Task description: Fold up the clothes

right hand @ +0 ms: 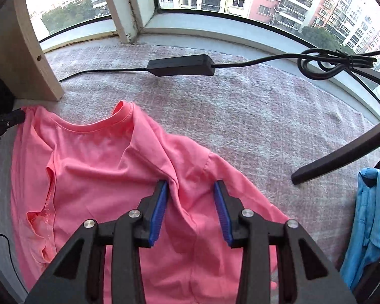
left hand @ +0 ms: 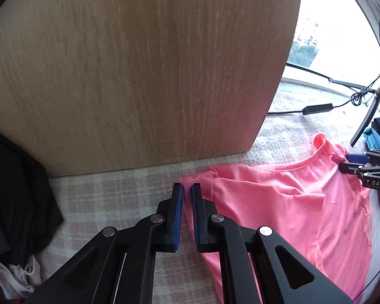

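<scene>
Right wrist: right hand-held gripper (right hand: pixel 191 197) agape over pink shirt (right hand: pixel 101 167).

T-shirt (right hand: pixel 93 177) spread on blanket (right hand: pixel 240 116). Beyond T-shirt collar: power adapter (right hand: pixel 181 65) on cable. Left of T-shirt: wooden panel (right hand: pixel 35 68). Right of T-shirt: stand leg (right hand: pixel 342 157), then bunched garment (right hand: pixel 369 217).

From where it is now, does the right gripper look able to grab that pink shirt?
Probably yes. The right gripper hangs just over the pink shirt, jaws apart astride a raised fold near the sleeve, with nothing between them and the cloth.
</scene>
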The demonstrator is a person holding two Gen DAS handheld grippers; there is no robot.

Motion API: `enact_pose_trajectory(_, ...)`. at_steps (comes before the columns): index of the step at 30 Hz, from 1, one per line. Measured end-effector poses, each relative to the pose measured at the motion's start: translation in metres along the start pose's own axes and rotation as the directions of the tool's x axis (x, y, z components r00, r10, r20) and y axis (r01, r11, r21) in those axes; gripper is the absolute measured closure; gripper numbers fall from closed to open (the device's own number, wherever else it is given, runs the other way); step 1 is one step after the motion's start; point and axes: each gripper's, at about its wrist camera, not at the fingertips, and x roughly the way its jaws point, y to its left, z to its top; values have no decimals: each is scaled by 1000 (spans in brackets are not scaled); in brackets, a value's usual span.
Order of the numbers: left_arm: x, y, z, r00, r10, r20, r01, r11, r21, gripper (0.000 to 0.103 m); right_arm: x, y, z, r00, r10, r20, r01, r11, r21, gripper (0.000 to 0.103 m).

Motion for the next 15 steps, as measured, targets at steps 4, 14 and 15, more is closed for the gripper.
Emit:
enact_pose_trajectory(4, -14, 4, -8, 999, 32, -22, -32, 999, 10, 71, -32, -12, -6, 992, 121, 47, -123, 991, 49, 66)
enact_pose_trajectory(14, -124, -54, -88, 998, -17, 52, 8, 988, 156, 67, -178, -59, -108, 957, 195, 214, -230, 961, 153, 66)
enact_pose_trajectory(15, -132, -60, -95, 998, -48, 48, 38, 982, 184, 67, -184, -63, -120, 964, 157, 216, -194, 967, 163, 66)
